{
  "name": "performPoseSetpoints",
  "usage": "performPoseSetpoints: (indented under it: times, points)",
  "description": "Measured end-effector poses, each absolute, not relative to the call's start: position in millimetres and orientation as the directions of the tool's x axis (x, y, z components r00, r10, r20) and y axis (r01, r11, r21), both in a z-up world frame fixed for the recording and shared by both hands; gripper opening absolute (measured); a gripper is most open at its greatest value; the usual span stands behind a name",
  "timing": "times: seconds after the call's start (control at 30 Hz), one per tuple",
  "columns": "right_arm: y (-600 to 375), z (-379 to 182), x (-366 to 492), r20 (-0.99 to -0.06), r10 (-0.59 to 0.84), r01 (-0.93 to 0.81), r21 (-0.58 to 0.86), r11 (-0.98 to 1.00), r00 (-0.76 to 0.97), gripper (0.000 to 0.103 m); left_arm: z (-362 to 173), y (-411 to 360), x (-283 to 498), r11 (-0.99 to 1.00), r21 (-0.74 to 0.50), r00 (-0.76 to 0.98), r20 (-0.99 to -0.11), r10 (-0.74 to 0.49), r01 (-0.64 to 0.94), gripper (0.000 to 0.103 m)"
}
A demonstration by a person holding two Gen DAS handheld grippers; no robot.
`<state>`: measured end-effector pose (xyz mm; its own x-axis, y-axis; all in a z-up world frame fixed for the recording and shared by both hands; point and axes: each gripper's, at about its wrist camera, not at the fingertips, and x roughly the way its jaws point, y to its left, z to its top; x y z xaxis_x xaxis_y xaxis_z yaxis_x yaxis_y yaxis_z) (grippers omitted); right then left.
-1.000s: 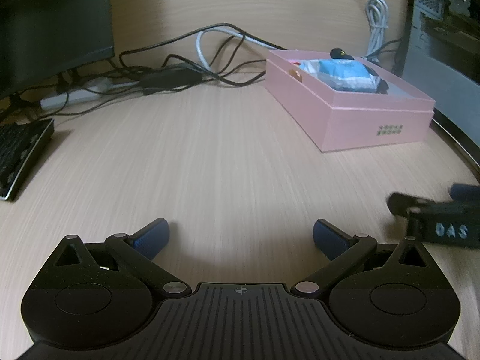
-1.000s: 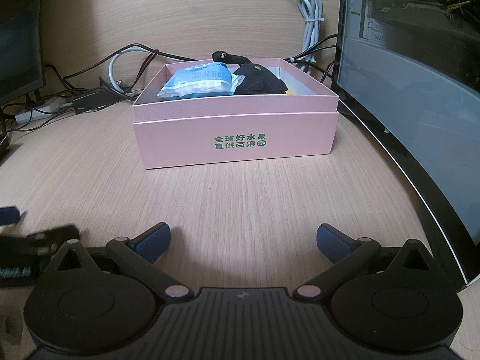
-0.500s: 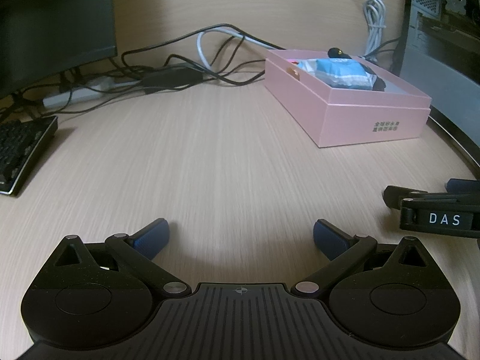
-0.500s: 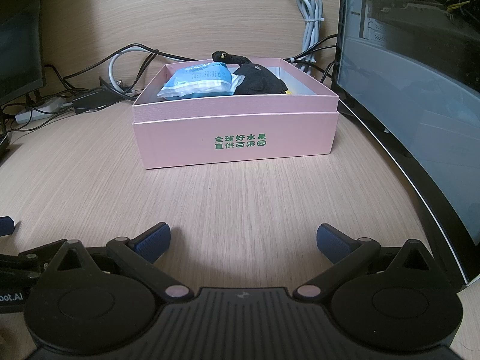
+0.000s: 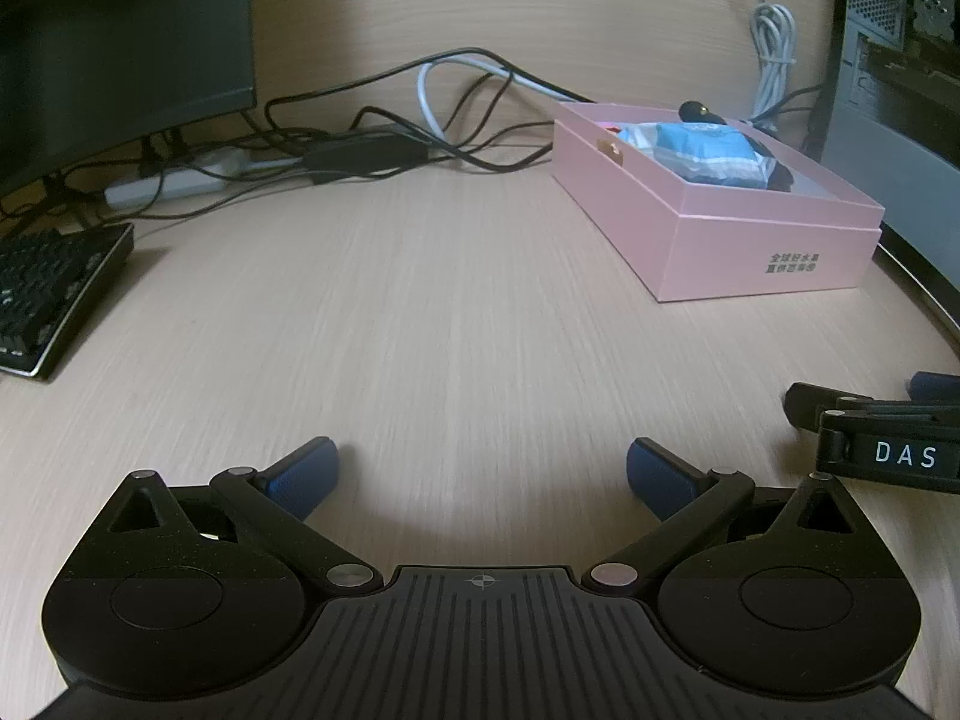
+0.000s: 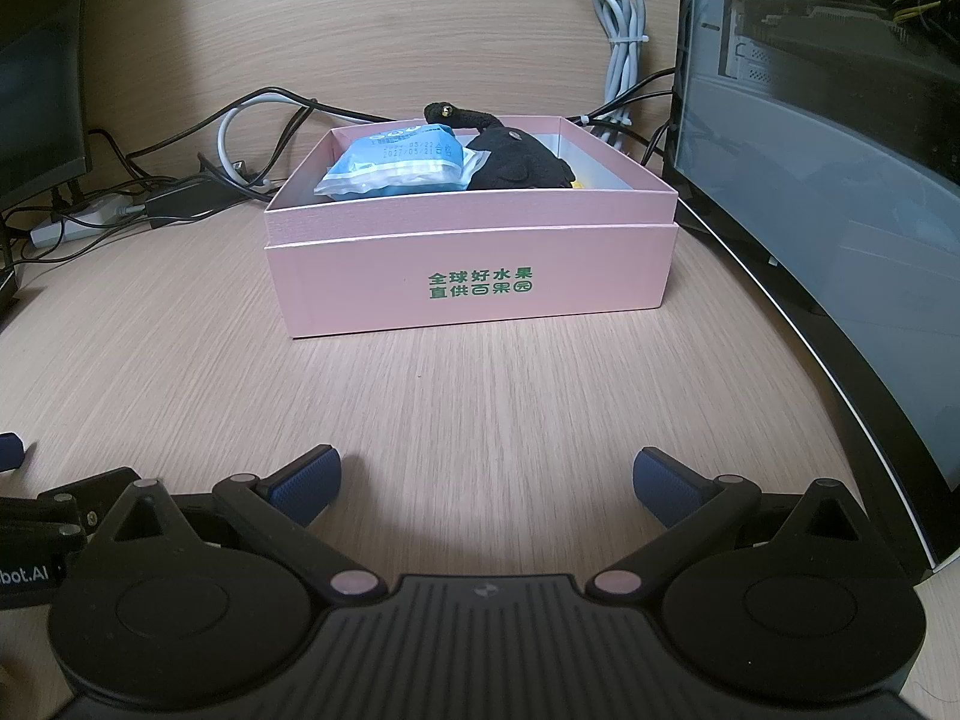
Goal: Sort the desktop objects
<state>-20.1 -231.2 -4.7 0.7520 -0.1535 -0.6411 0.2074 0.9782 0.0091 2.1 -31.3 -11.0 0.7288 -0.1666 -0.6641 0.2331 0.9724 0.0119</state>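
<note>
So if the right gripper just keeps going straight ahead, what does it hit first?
The right gripper, open and empty, points across bare desk at the pink box. It would probably meet the box's front wall, with the green lettering, first; nothing else shows in between.

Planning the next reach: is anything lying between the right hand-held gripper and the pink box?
Nothing visible. In the right wrist view, only bare desk lies between the open right hand-held gripper and the pink box. The cables lie behind the box and to its left.
</note>
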Motion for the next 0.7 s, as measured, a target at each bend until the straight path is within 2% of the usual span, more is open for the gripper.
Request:
performPoseSetpoints:
  times: [0.7]
  points:
    - [-230.9,-4.3,-19.8,-0.641,-0.154,0.208,0.009,0.978,0.752,0.103,-11.3,-28.9,6.8,0.977,0.007,0.73,-0.665,-0.155,0.214,0.103]
